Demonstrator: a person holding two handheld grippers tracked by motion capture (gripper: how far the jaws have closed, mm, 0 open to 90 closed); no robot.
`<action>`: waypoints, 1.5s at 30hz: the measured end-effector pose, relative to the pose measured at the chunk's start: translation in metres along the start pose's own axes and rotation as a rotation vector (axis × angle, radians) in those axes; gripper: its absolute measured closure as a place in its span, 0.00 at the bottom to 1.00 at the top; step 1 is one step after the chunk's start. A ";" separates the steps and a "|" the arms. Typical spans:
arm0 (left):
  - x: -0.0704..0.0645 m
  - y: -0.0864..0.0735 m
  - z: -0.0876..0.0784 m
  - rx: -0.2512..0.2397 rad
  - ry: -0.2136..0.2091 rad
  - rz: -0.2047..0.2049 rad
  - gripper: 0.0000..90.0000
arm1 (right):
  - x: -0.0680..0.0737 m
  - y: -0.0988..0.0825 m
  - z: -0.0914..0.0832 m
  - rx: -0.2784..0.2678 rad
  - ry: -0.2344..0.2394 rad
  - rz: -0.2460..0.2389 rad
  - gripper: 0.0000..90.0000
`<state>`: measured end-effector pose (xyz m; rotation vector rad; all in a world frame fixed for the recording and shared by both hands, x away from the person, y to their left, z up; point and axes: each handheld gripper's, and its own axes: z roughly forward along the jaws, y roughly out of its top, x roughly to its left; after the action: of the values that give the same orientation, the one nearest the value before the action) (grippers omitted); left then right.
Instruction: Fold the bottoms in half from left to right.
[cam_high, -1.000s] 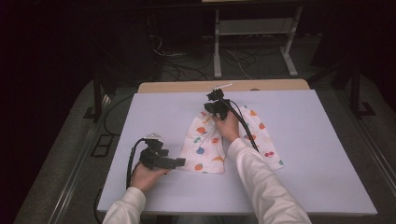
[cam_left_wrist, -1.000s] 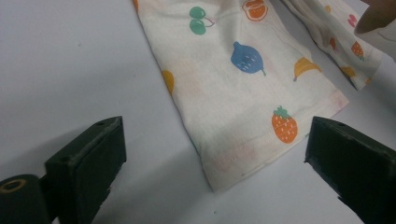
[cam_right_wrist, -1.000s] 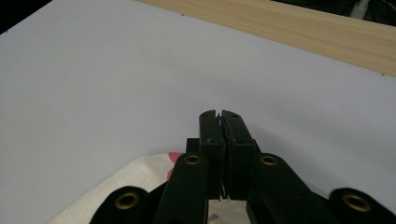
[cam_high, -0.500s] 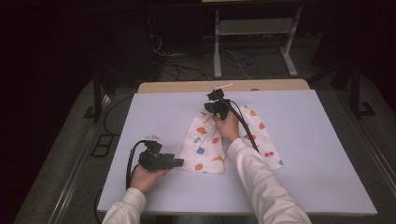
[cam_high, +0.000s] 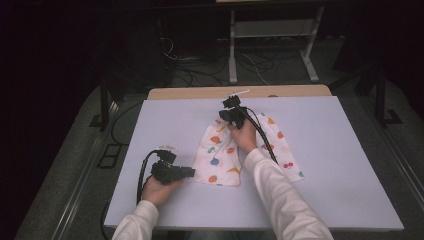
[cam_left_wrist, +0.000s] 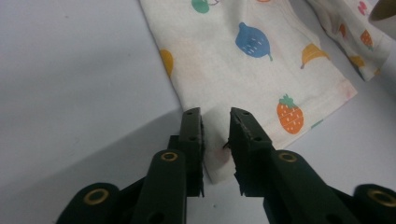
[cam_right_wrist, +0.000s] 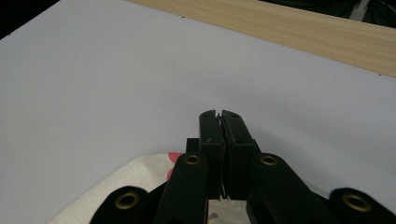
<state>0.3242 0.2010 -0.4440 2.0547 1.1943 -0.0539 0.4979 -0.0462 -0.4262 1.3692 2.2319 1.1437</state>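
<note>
Left gripper (cam_left_wrist: 215, 116): jaws just closing, gap remaining, cloth (cam_high: 220, 160) hem corner between, lower centre | right gripper (cam_right_wrist: 219, 114): clamped on far edge, anchoring cloth for handling.

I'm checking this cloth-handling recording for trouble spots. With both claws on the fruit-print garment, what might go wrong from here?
1. The left claw has just been closing on a corner of the garment, with fabric between the jaws but a gap left; the thin hem may slip out when lifted.
2. The right claw is shut at the far edge; its hold looks shallow, so a pull could free it.
3. Uneven pulls could bunch the garment on the white table.
</note>
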 end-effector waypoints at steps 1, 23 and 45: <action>-0.001 0.000 0.001 0.005 -0.004 0.001 0.85 | 0.000 0.000 0.000 -0.001 0.000 -0.001 0.96; -0.023 0.007 0.005 0.021 -0.024 0.101 0.99 | -0.002 0.002 -0.004 -0.016 0.005 0.006 0.96; -0.064 0.028 0.003 -0.018 -0.105 0.202 0.99 | -0.019 0.008 -0.018 -0.035 0.013 0.038 0.96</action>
<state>0.3102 0.1443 -0.4056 2.1193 0.9158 -0.0537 0.5016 -0.0693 -0.4115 1.3998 2.1930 1.2018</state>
